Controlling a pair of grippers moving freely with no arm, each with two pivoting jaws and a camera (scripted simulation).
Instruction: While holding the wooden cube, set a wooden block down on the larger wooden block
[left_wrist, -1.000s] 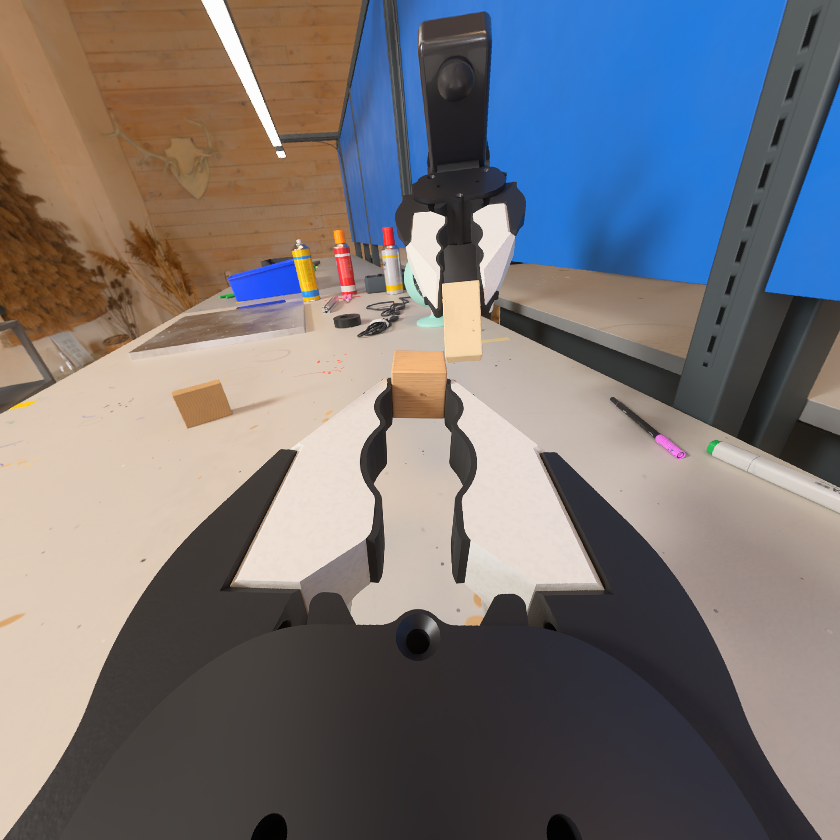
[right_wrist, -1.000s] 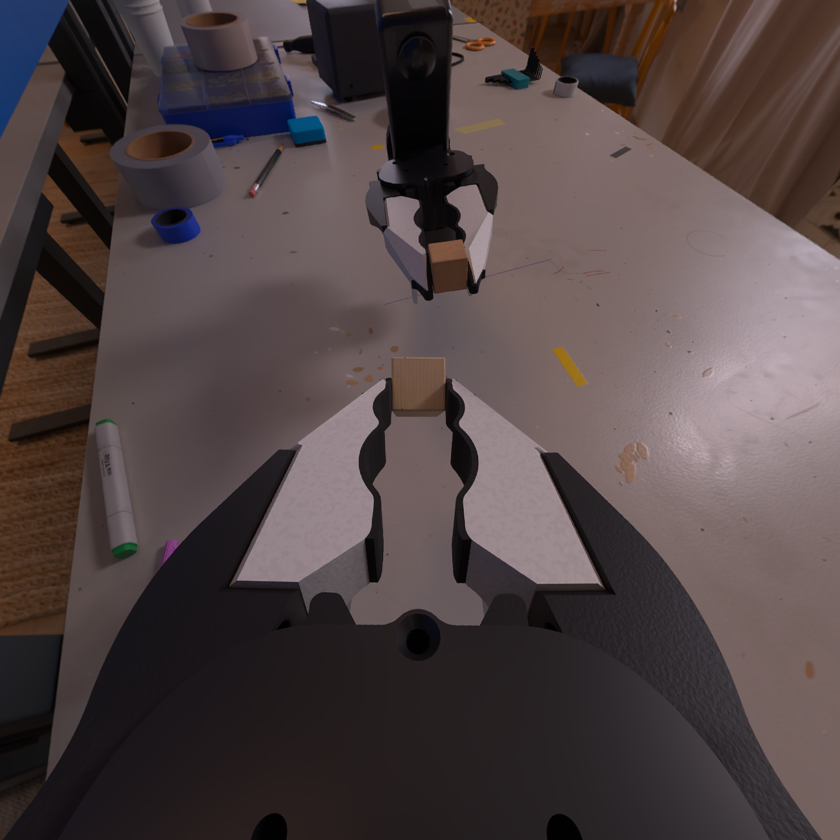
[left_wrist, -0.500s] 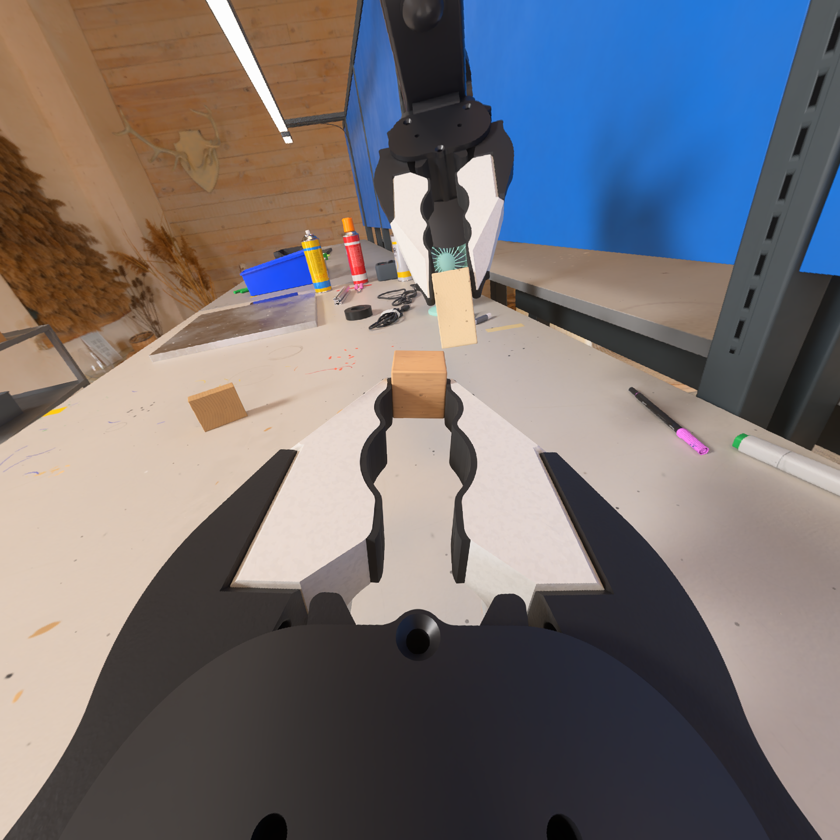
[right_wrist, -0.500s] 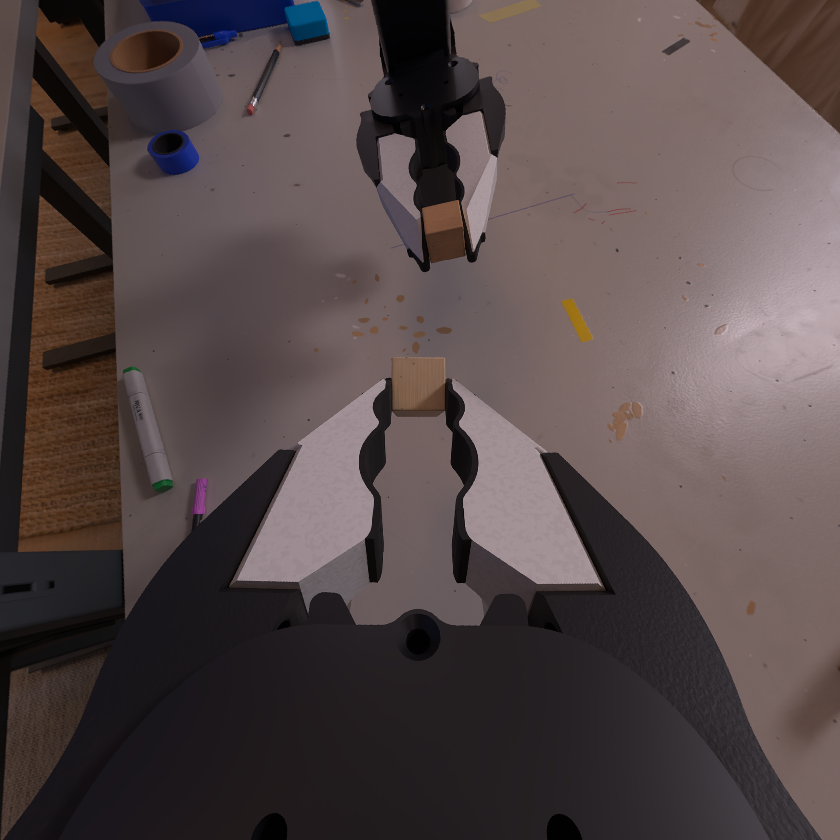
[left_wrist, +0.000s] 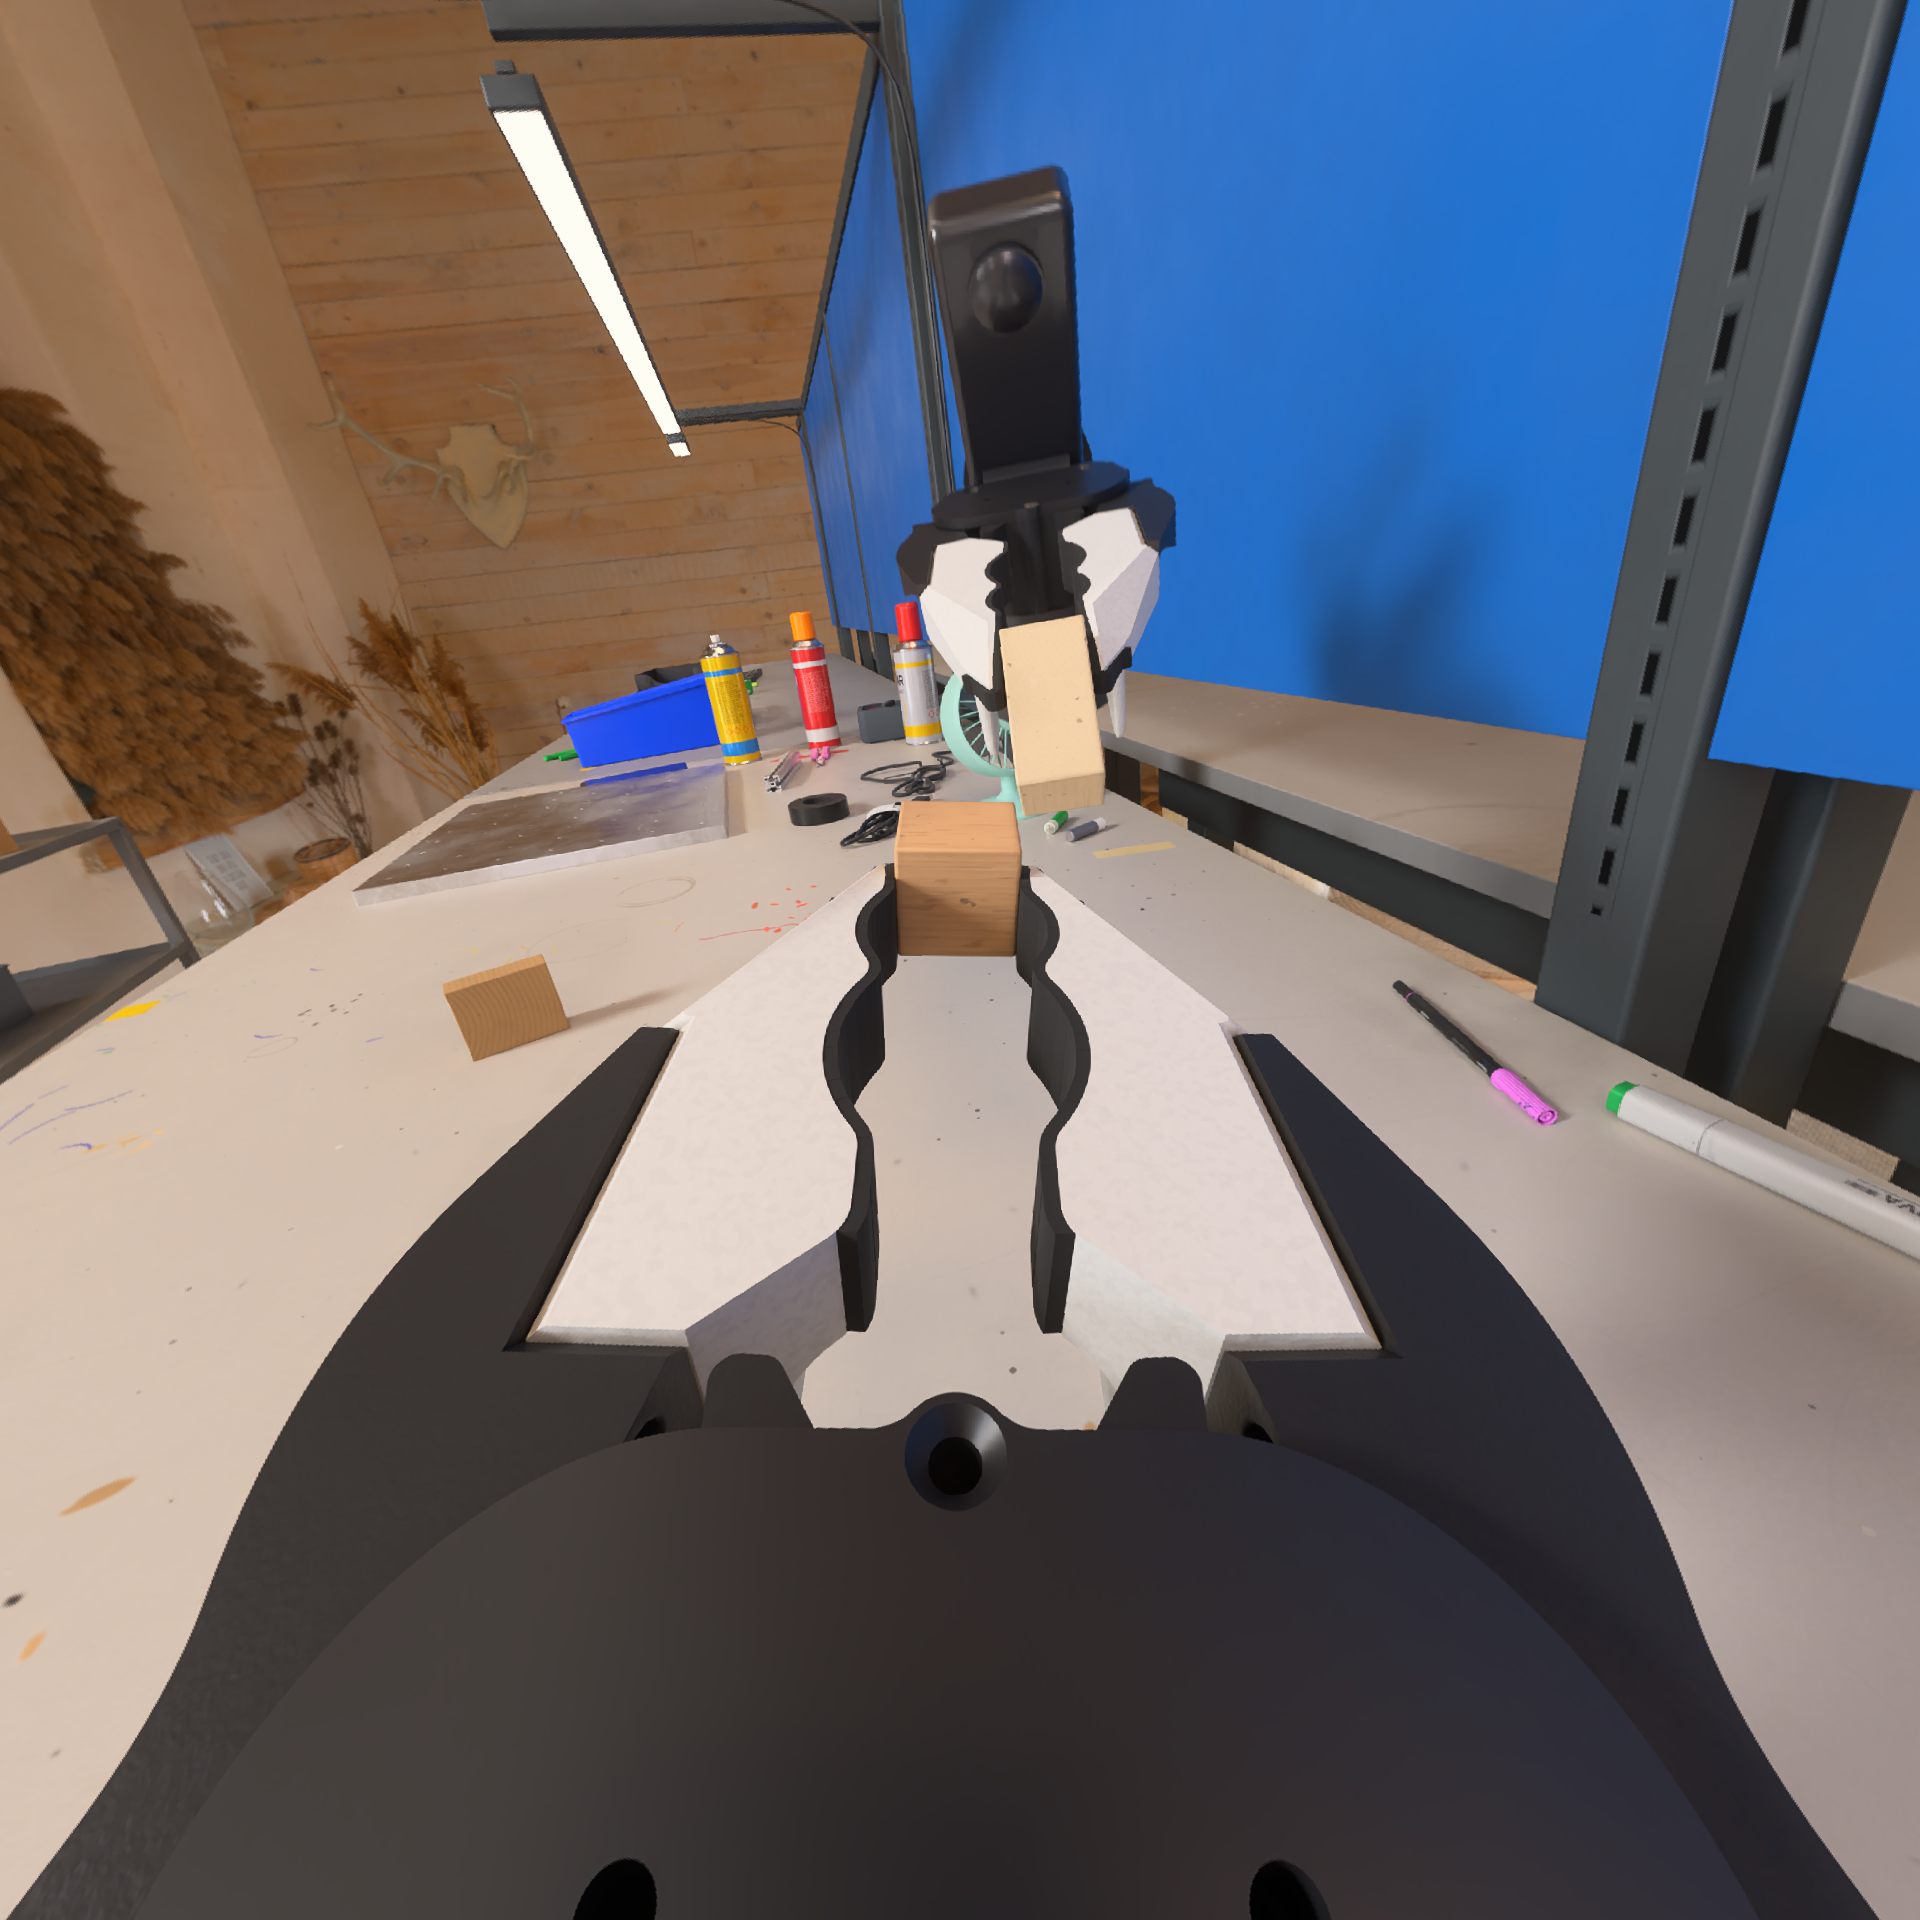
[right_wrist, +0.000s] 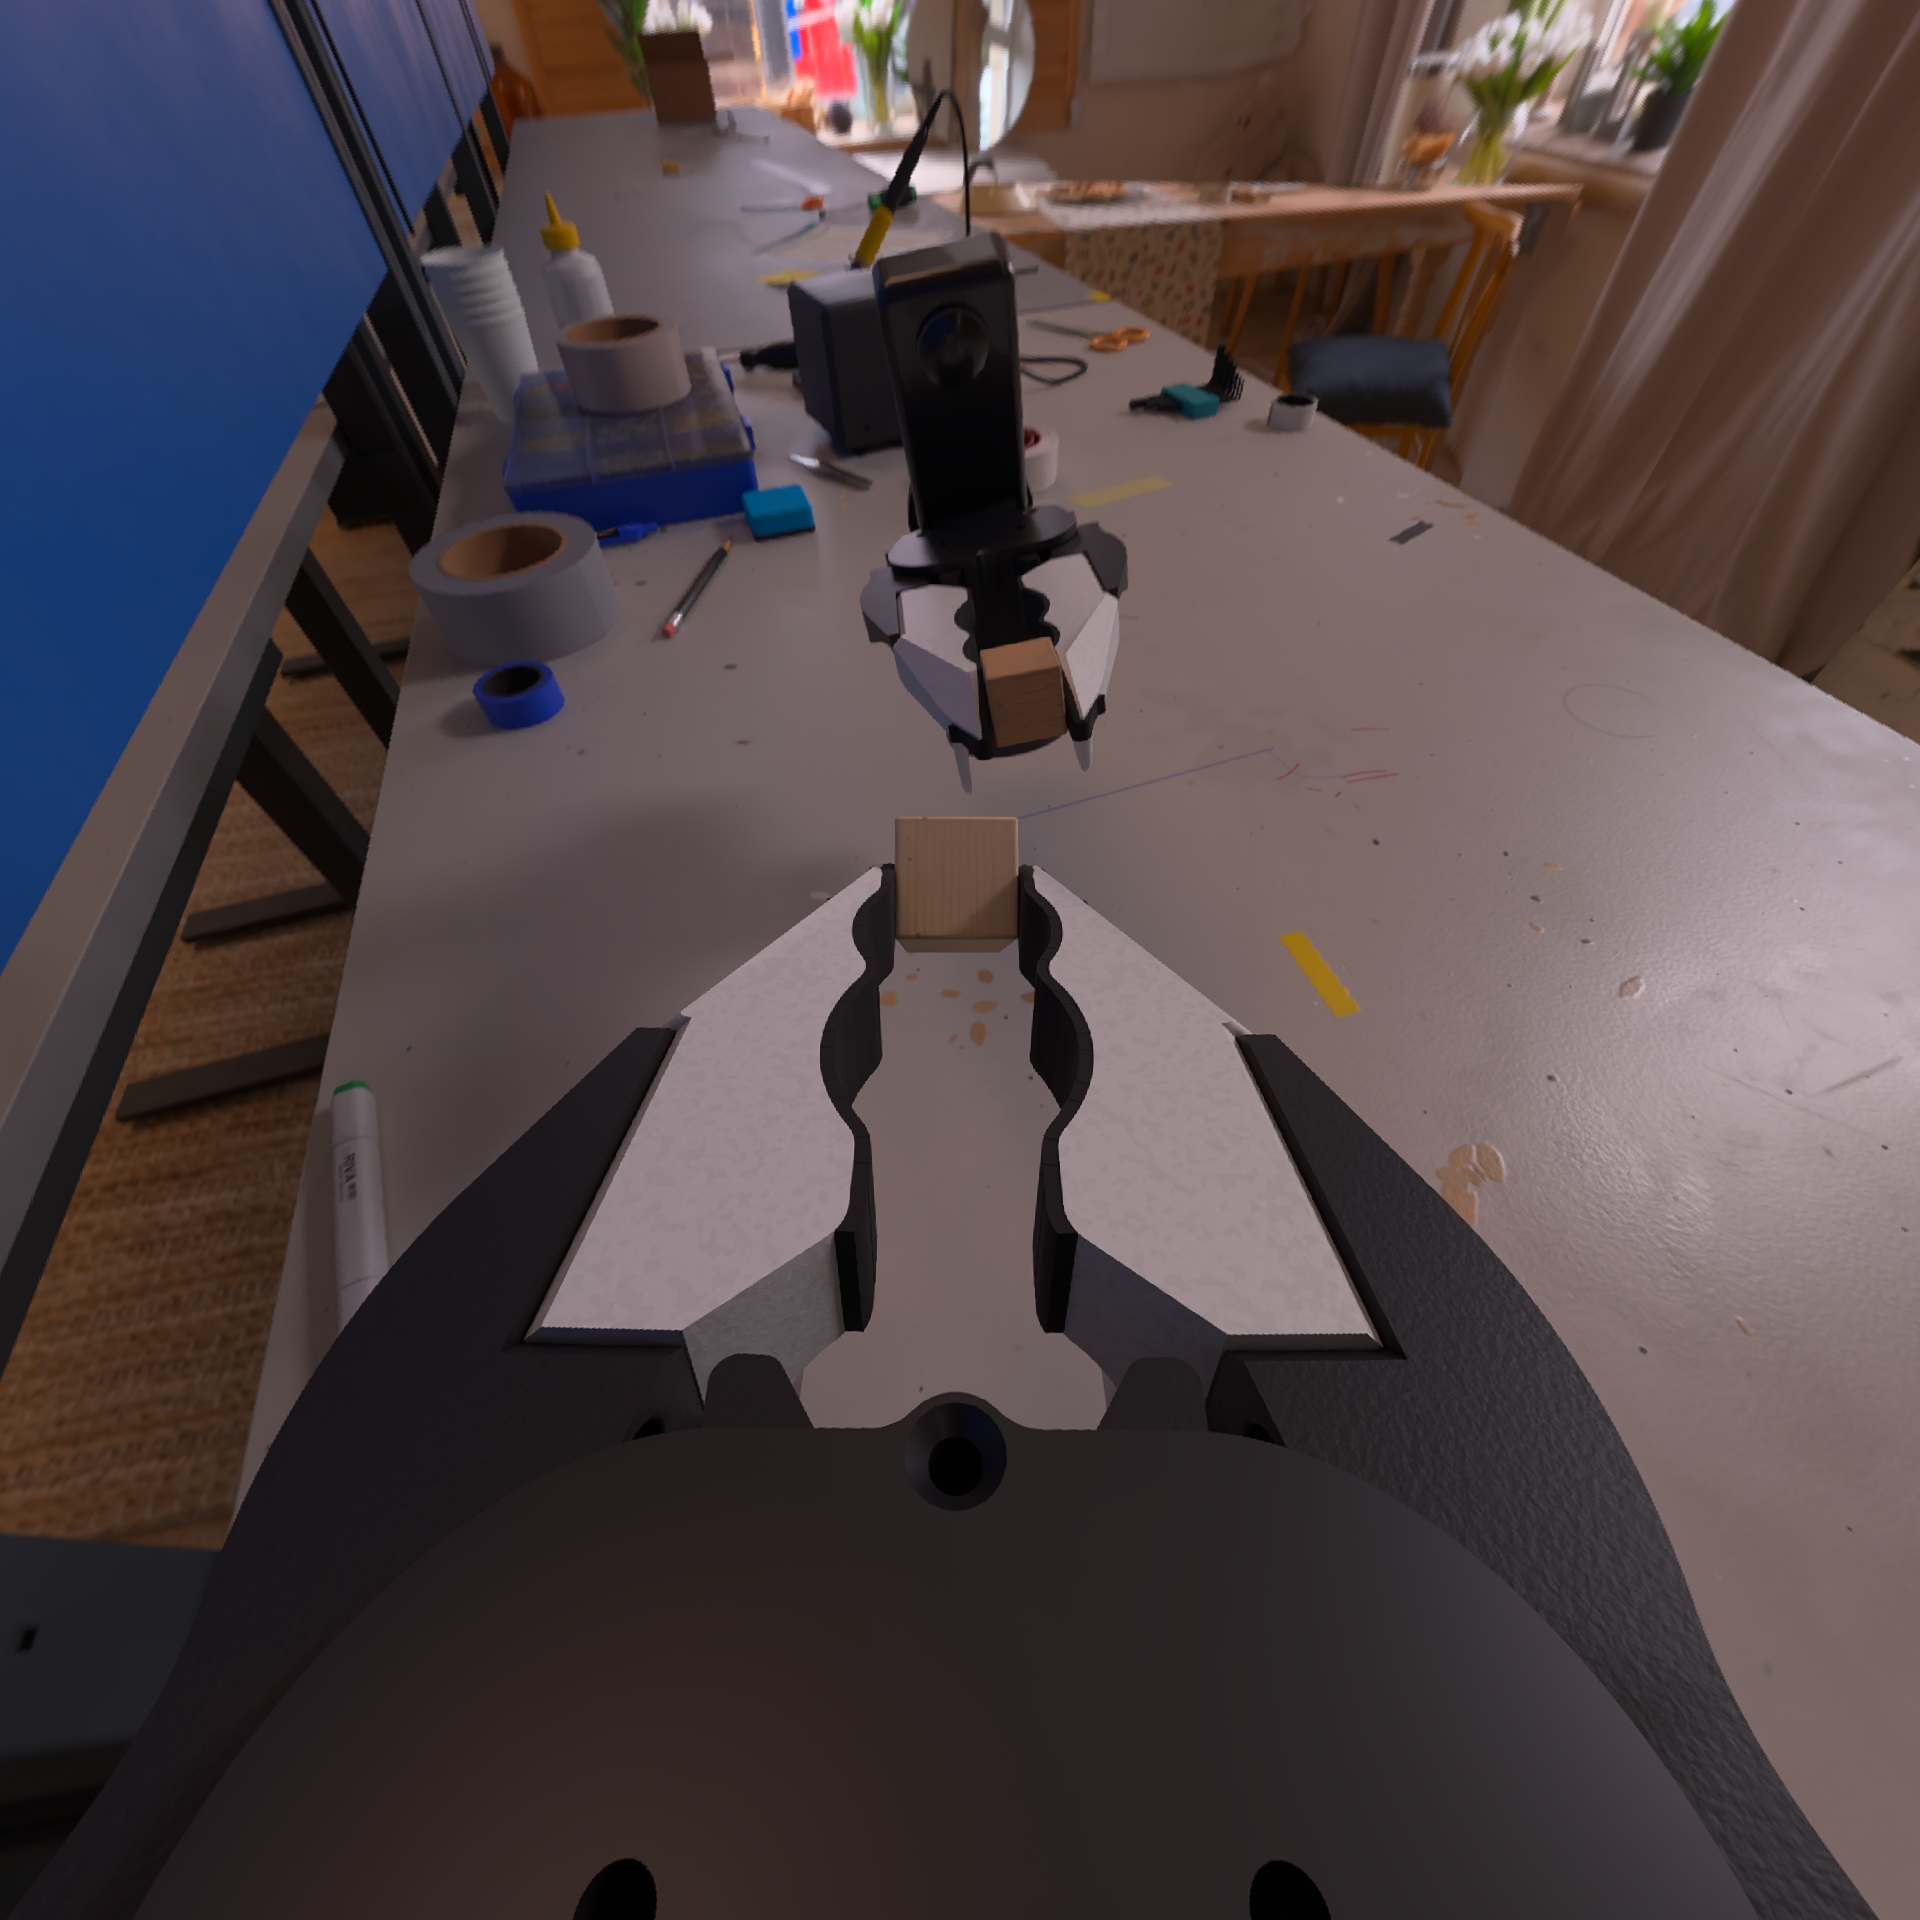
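Note:
My left gripper (left_wrist: 956, 906) is shut on a brown wooden cube (left_wrist: 956, 883), held above the table. My right gripper (right_wrist: 956, 906) is shut on a paler wooden block (right_wrist: 956, 878), also in the air. The two grippers face each other. In the left wrist view the right gripper (left_wrist: 1055, 722) hangs just beyond the cube with its pale block (left_wrist: 1049, 707) pointing down. In the right wrist view the left gripper (right_wrist: 1023, 750) shows ahead with the cube (right_wrist: 1023, 691). A larger wooden block (left_wrist: 506, 1006) lies on the table (left_wrist: 312, 1247) to my left gripper's left, apart from both.
A pink-capped pen (left_wrist: 1475, 1055) and a white marker (left_wrist: 1756, 1143) lie on the right by a shelf post (left_wrist: 1683, 623). Spray cans (left_wrist: 810, 686), a blue bin (left_wrist: 639, 717) and a metal plate (left_wrist: 551, 831) stand farther off. Tape rolls (right_wrist: 514, 582) and a blue box (right_wrist: 629, 457) line the shelf side.
The right gripper has tipped up from looking down at the table to looking along it, and sits lower and farther from the left gripper. Both still hold their pieces.

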